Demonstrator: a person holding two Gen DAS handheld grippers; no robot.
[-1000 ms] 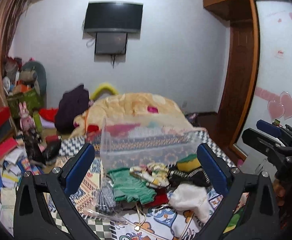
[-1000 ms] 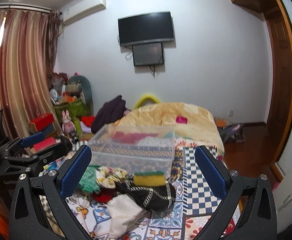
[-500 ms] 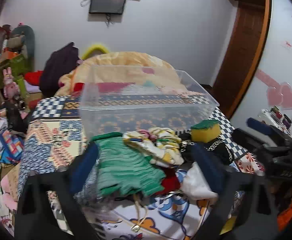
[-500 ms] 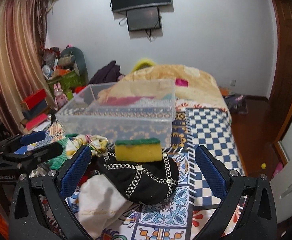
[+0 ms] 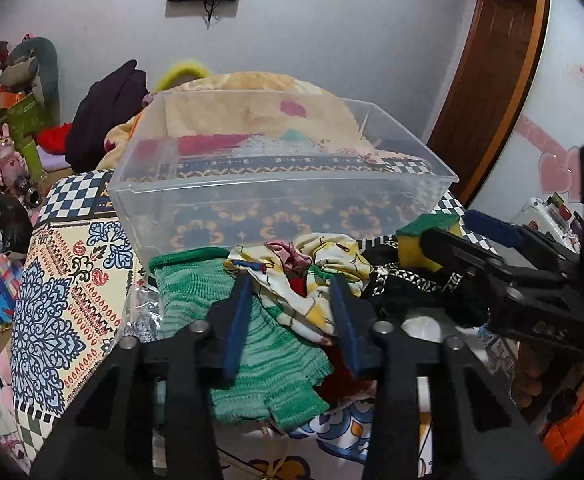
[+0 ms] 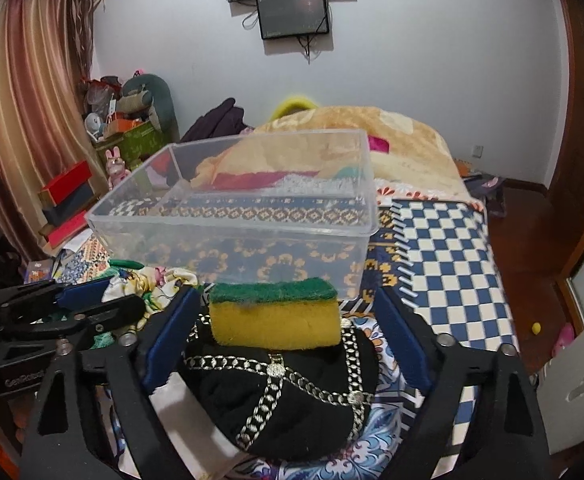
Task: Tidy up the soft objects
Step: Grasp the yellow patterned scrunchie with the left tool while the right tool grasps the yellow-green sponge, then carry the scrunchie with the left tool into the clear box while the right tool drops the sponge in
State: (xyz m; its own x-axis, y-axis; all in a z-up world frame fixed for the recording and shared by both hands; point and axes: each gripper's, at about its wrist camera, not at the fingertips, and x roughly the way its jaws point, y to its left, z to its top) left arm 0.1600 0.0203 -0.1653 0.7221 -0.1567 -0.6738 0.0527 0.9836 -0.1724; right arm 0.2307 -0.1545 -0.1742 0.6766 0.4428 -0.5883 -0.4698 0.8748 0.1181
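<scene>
A pile of soft things lies on a patterned bedspread before a clear plastic bin [image 5: 284,184], which also shows in the right wrist view [image 6: 236,236]. My left gripper [image 5: 292,284] is open, its jaws straddling a yellow floral cloth [image 5: 312,268] beside a green knit cloth [image 5: 252,340]. My right gripper [image 6: 284,308] is open, its jaws on either side of a yellow-and-green sponge [image 6: 274,314] that rests on a black cap with silver chain trim [image 6: 280,396]. The sponge [image 5: 412,240] and the right gripper [image 5: 492,264] show at right in the left wrist view.
A white cloth [image 6: 188,420] lies under the black cap. A crinkled clear bag [image 5: 140,312] lies left of the green cloth. A peach blanket [image 6: 392,144] is heaped behind the bin. Boxes and toys [image 6: 124,140] crowd the floor at left. A wooden door [image 5: 488,80] stands at right.
Both grippers have dropped and moved forward onto the pile. The left gripper's jaws have narrowed around the floral cloth. The right gripper's jaws now flank the sponge.
</scene>
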